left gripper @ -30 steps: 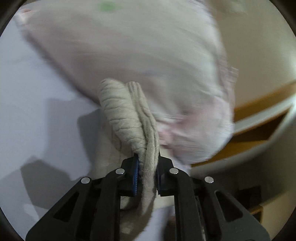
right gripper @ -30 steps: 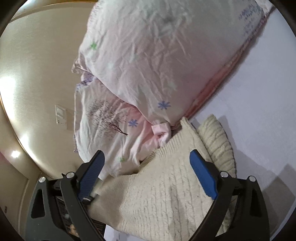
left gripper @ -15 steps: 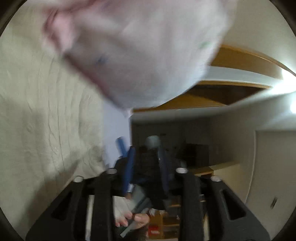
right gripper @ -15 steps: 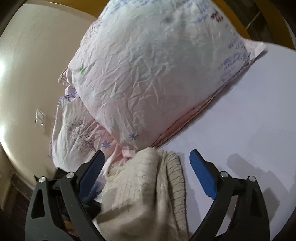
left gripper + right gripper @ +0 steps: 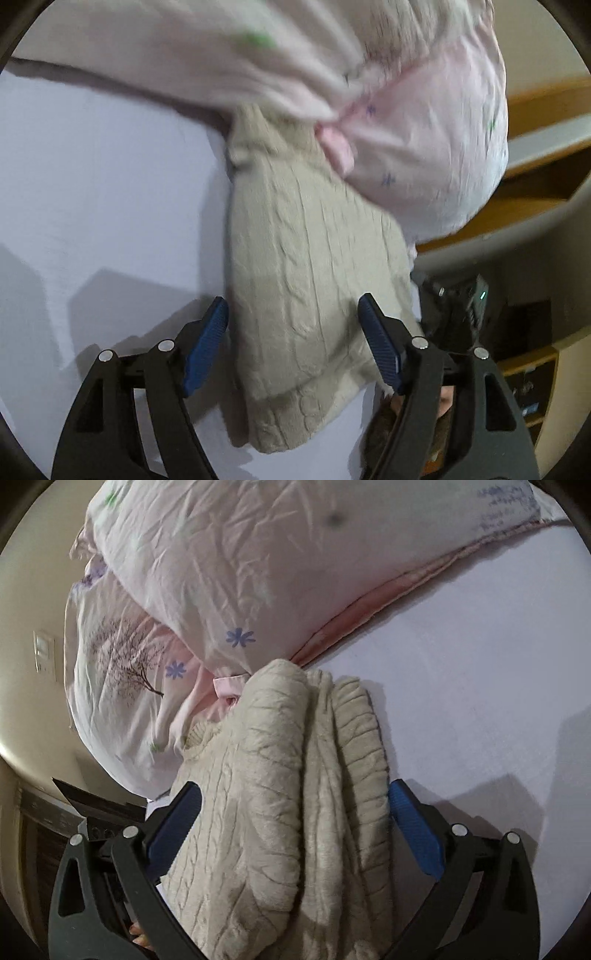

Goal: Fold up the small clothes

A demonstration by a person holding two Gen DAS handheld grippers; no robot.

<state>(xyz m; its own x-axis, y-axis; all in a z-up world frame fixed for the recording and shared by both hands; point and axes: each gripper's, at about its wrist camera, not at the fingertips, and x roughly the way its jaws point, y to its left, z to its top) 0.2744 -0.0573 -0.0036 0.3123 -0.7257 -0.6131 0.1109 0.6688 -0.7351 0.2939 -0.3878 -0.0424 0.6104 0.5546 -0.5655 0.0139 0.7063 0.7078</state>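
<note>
A cream cable-knit sweater (image 5: 299,280) lies folded on the pale lilac bed sheet (image 5: 103,192), its far end against the pink pillows. My left gripper (image 5: 295,332) is open, its blue pads on either side of the sweater without pinching it. In the right wrist view the same sweater (image 5: 280,812) lies bunched in thick folds between the open blue pads of my right gripper (image 5: 291,827), which is not closed on it. The sweater's near edge is hidden under both grippers.
Two pink patterned pillows (image 5: 229,572) are stacked behind the sweater; they also show in the left wrist view (image 5: 424,122). A wooden bed frame and shelves (image 5: 539,122) lie to the right. The sheet (image 5: 480,686) stretches out right of the sweater.
My left gripper, shut on a sweater fold a second ago, let go, swung away, and is now open over the sweater. My right gripper stayed open and moved closer over the sweater.
</note>
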